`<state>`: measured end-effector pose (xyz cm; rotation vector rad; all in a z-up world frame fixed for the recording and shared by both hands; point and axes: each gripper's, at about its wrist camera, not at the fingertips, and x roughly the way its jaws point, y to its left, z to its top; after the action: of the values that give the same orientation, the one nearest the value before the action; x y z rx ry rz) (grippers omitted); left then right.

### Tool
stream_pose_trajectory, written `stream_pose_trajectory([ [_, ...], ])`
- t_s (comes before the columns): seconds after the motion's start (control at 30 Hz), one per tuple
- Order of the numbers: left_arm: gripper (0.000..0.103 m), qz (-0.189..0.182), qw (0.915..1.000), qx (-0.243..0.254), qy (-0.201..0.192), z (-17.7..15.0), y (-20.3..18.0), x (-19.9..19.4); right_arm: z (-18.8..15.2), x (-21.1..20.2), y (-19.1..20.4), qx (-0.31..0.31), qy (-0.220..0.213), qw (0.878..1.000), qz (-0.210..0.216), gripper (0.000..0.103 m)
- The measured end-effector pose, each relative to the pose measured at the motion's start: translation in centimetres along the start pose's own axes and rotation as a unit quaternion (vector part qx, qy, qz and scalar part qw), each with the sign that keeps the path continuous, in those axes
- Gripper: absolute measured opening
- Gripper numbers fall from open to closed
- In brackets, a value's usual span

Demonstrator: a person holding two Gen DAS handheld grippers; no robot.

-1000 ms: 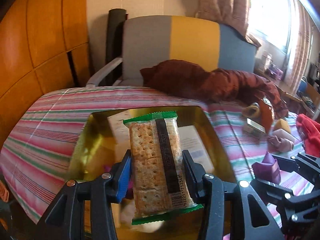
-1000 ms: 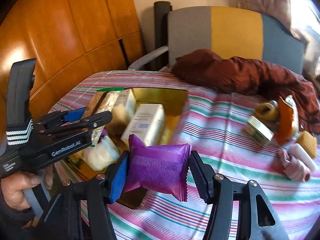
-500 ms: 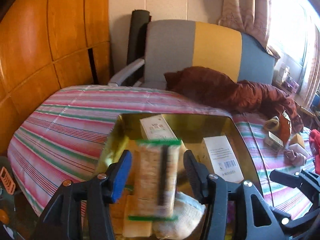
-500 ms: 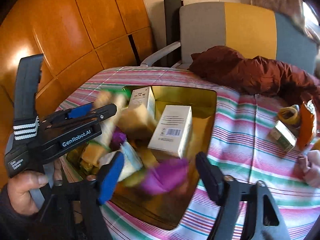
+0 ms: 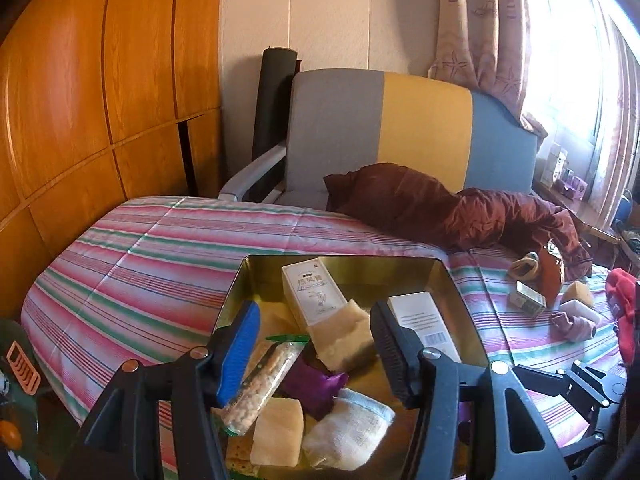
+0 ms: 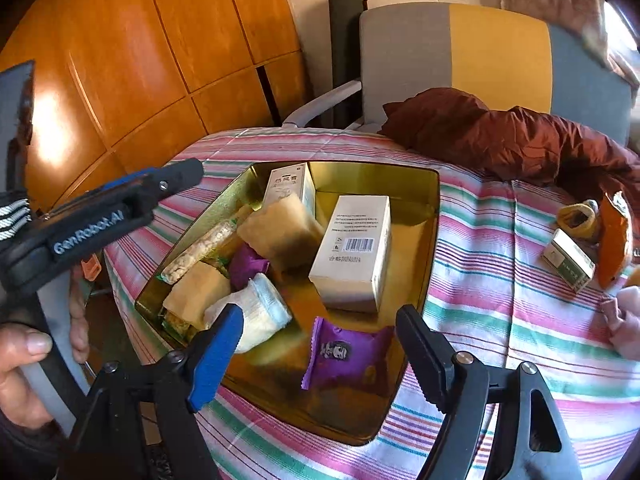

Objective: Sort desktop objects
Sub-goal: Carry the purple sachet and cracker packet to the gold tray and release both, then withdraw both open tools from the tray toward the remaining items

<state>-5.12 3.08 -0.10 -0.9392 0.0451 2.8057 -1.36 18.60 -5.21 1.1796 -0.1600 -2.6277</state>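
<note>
Step in hand, release into the gold tin [image 6: 434,200]: right gripper [image 6: 320,354] jaws were opening, the purple packet [image 6: 344,354] loose on the tin's near floor; left gripper [image 5: 316,344] jaws were opening, the cracker pack [image 5: 260,384] lying free against the tin's left wall. Next move, judged: fetch the small box [image 6: 568,260] and yellow tape roll [image 6: 578,220] beyond the tin's right side.

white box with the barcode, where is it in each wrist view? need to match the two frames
Left wrist: the white barcode box lies in the gold tin's right half, partly hidden behind the right-hand finger of that gripper.
Right wrist: the same box sits mid-frame, centre of the tin.
Shared landmark: the dark red jacket beyond the tin.
</note>
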Motion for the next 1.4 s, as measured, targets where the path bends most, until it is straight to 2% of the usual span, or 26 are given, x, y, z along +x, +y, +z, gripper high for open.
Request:
stream_pose_trajectory([
  [0.7,0.058,-0.032,0.9981,0.051,0.006,-0.9,-4.0,-1.9,-1.1,-3.4,-3.8,0.032,-0.028,0.998,-0.043,0.085],
  [1.1,0.058,-0.053,0.9948,0.085,0.016,-1.3,-6.9,-1.5,-1.0,-6.0,-8.8,0.042,-0.033,0.994,-0.098,0.086],
  [1.4,0.058,-0.08,0.99,0.112,0.03,-1.4,-9.8,-0.5,-1.4,-7.8,-14.5,0.074,-0.027,0.987,-0.143,0.087],
])
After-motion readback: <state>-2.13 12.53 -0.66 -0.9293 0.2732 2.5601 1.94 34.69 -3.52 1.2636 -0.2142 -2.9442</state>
